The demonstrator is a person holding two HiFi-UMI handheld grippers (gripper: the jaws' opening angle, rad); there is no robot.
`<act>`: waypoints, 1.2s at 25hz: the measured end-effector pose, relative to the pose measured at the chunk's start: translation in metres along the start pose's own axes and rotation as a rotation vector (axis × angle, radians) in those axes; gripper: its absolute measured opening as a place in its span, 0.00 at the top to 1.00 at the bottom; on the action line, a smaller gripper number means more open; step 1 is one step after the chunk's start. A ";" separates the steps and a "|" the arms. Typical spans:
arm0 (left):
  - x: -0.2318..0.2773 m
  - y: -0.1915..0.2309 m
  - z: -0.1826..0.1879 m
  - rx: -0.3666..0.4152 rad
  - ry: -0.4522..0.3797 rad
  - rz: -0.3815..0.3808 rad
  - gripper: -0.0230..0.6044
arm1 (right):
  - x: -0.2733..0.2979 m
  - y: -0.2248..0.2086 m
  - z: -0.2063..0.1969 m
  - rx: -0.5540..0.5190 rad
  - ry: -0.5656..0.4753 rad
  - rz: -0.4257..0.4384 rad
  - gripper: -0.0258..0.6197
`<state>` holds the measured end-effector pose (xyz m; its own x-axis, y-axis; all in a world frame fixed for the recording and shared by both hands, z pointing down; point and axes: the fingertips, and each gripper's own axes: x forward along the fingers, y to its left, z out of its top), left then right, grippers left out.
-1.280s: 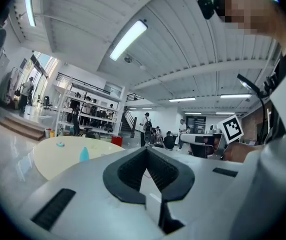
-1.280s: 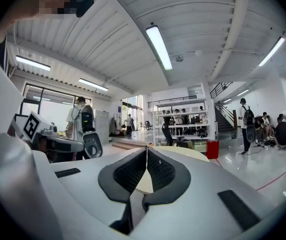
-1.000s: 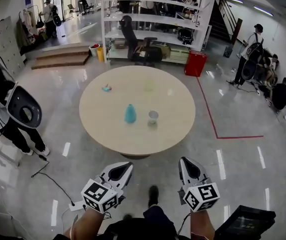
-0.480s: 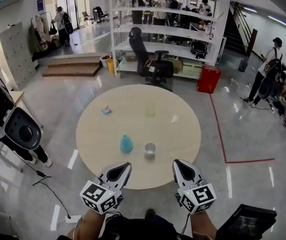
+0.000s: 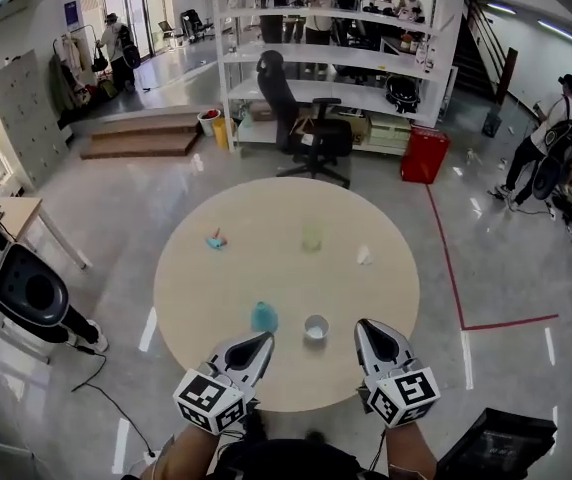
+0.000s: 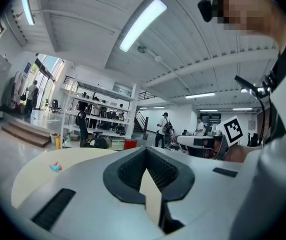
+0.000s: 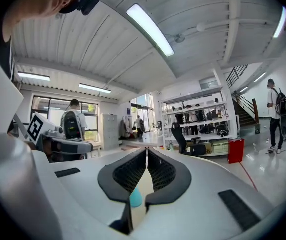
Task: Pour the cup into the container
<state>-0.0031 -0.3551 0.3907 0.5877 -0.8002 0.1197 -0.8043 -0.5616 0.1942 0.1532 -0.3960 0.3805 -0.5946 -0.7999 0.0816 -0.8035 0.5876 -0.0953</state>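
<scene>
Both grippers hover at the near edge of the round table [image 5: 286,258], fingers pressed together, empty. The left gripper [image 5: 254,342] is just short of the blue container [image 5: 263,317]. The white cup [image 5: 316,328] sits between the two sets of fingertips, nearer the right gripper [image 5: 370,330]. Reaching in unopened could topple the light cup — spilling it.

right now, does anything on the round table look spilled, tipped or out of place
Nothing stands out. The blue vessel and the white cup both stand upright, apart, near the near edge of the table. No spill or damage shows, though both are small in view.
</scene>
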 end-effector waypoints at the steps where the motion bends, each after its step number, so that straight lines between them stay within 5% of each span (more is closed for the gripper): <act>1: 0.002 0.011 0.001 0.007 0.001 -0.008 0.96 | 0.009 0.000 -0.003 0.005 -0.001 -0.014 0.95; 6: 0.022 0.068 0.006 0.037 -0.012 -0.071 0.96 | 0.062 -0.010 -0.004 -0.001 -0.015 -0.122 0.95; 11: 0.028 0.115 -0.001 0.012 0.071 -0.090 0.96 | 0.090 -0.006 -0.017 0.026 0.042 -0.187 0.92; 22: 0.061 0.136 -0.091 -0.113 0.237 -0.017 0.96 | 0.119 -0.032 -0.128 0.057 0.225 -0.061 0.67; 26: 0.069 0.131 -0.127 -0.119 0.303 -0.021 0.96 | 0.122 -0.026 -0.165 0.068 0.289 0.018 0.51; 30: 0.075 0.131 -0.169 -0.127 0.364 -0.014 0.96 | 0.122 -0.026 -0.210 0.078 0.363 0.038 0.46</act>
<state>-0.0494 -0.4526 0.5898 0.6100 -0.6526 0.4496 -0.7919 -0.5232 0.3150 0.0954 -0.4828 0.6009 -0.6065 -0.6738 0.4220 -0.7845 0.5936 -0.1797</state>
